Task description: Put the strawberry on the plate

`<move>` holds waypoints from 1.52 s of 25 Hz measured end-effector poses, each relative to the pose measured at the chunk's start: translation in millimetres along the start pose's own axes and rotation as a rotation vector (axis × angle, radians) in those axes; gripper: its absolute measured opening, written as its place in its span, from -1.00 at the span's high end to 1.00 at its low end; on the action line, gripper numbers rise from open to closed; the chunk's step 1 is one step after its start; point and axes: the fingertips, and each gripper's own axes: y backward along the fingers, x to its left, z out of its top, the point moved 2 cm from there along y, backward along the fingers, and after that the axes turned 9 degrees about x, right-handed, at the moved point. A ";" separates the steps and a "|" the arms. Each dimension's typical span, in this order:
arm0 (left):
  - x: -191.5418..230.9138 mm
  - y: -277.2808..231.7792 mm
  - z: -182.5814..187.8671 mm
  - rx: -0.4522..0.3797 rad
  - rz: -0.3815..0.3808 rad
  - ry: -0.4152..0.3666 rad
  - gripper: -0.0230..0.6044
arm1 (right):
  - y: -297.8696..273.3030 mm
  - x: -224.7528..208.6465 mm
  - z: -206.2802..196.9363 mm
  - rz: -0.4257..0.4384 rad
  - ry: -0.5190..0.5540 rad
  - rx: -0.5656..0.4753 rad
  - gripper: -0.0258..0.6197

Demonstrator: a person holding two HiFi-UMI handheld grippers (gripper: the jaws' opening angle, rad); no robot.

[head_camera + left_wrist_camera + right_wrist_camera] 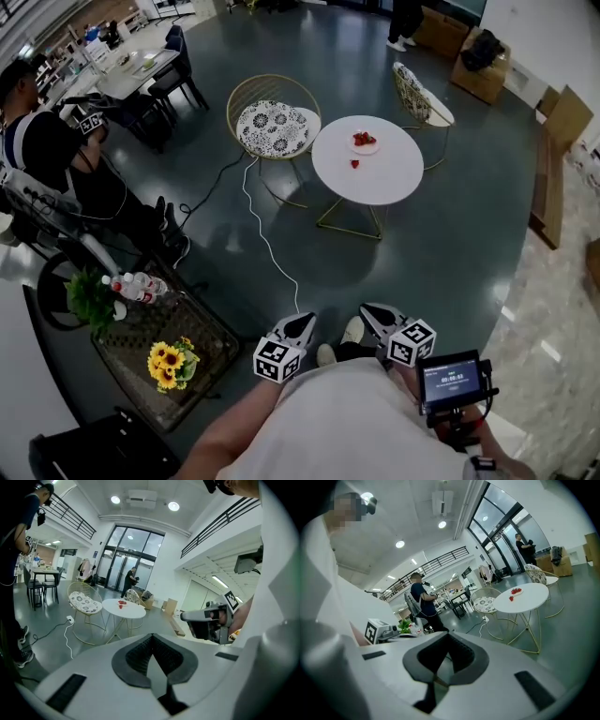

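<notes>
Dark grey lobby floor [450, 244] with one round white table [386, 180] and two wire chairs [276, 127] beside it. On the table stands one plate [374, 148] bearing red berries, apparently two or three, too small to count surely. One loose strawberry [354, 164] lies on the tabletop just beside the plate. Left gripper [303, 323] and right gripper [371, 315] are held at the person's body, well apart from the table. Each has its jaws pressed together with nothing between them.
</notes>
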 end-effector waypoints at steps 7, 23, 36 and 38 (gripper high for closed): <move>9.4 -33.5 27.8 0.012 0.001 -0.009 0.90 | -5.8 -35.3 27.5 0.014 -0.015 -0.025 0.90; 19.1 -123.3 116.9 0.000 0.008 -0.072 0.90 | 3.4 -130.8 89.4 0.007 -0.021 -0.070 0.90; 28.8 -126.2 132.8 0.004 -0.005 -0.080 0.90 | 6.0 -143.1 89.0 -0.032 -0.040 -0.079 0.90; 28.1 -129.4 136.2 0.011 -0.015 -0.086 0.90 | 7.1 -145.6 92.3 -0.041 -0.041 -0.084 0.90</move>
